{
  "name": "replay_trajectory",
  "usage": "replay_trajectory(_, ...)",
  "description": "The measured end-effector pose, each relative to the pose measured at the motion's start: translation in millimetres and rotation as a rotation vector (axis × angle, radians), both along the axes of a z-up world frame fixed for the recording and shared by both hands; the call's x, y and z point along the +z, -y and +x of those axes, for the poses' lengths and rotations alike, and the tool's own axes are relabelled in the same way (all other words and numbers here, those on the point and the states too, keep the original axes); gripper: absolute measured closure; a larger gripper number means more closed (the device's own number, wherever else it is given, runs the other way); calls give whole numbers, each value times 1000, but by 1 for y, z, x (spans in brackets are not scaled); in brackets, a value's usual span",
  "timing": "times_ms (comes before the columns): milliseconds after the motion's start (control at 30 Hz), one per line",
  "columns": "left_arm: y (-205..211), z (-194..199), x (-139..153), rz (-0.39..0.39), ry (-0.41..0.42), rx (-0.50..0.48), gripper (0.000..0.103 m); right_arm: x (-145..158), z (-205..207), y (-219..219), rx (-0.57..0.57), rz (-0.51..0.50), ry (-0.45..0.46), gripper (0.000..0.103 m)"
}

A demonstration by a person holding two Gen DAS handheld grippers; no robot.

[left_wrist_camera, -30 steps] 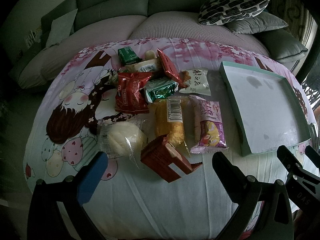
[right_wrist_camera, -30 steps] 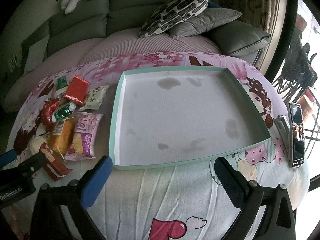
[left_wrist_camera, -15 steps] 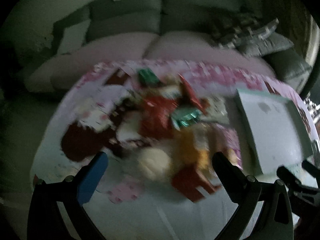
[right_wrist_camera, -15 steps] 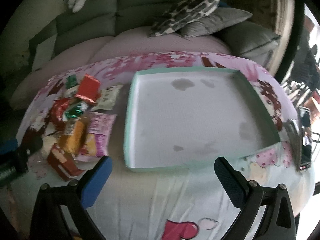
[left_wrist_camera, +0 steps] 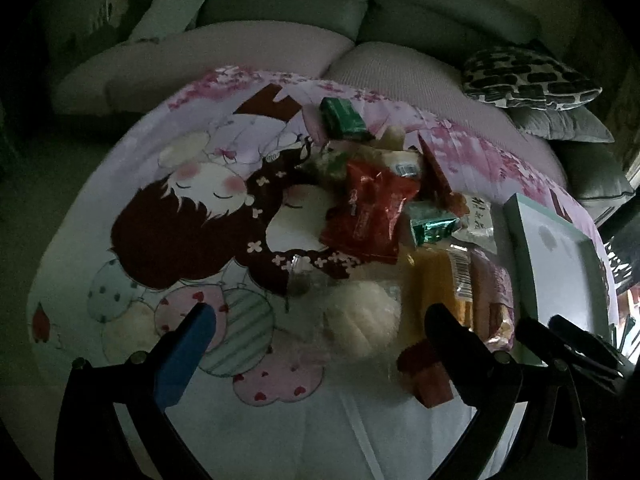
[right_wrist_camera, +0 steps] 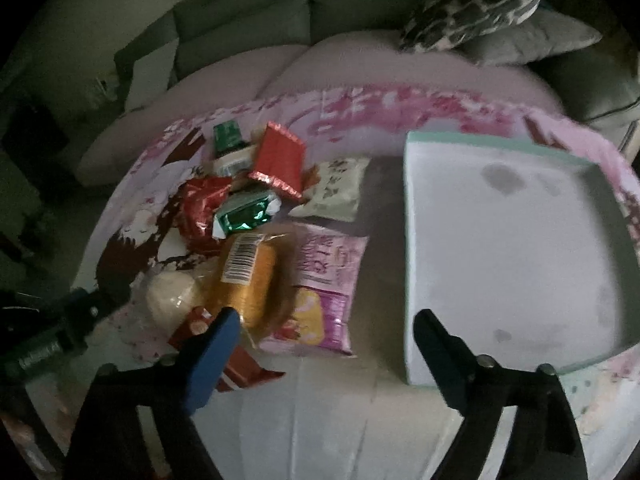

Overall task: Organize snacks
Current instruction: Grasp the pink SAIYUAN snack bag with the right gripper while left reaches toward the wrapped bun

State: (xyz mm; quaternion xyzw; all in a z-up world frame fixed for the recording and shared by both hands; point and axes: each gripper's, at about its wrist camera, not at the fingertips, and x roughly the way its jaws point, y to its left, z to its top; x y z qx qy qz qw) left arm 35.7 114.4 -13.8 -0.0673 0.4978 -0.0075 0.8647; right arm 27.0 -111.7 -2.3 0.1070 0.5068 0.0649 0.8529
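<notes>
A heap of wrapped snacks lies on a cartoon-print cloth: a red bag (left_wrist_camera: 370,210), a green foil pack (left_wrist_camera: 430,226), a pale bun (left_wrist_camera: 362,318), an orange cake roll (right_wrist_camera: 250,276), a pink packet (right_wrist_camera: 324,292) and a red carton (right_wrist_camera: 236,364). My left gripper (left_wrist_camera: 320,320) hangs open over the cloth, the bun just beyond its span. My right gripper (right_wrist_camera: 326,328) is above the pink packet's near edge, jaws closing, its pads touching nothing. A shallow white tray with a mint rim (right_wrist_camera: 496,146) sits to the right, nothing in it.
A grey sofa (left_wrist_camera: 288,4) with a black-and-white patterned cushion (left_wrist_camera: 528,78) curves behind the covered table. A green box (left_wrist_camera: 344,118) and a white sachet (right_wrist_camera: 340,190) lie at the far side of the pile. Each gripper shows at the edge of the other's view.
Both grippers have swung left across the table; the snack pile now fills more of the right wrist view and the tray has slid right. The right jaws have narrowed.
</notes>
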Motion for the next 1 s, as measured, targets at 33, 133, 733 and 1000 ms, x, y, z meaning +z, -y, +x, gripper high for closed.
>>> replay_trajectory(33,0,2,-2,9,-13,9,0,-2,4,-2,6,5,-3,21)
replay_trajectory(133,-2,8,-10,13,-41,24,0,-8,13,-4,17,23,-17,26)
replay_trajectory(733,10,42,-49,-42,-144,6,0,-53,49,-16,9,-11,-158,46)
replay_trajectory(1000,19,48,-64,-44,-183,3,5,-54,53,-22,6,-46,-133,53)
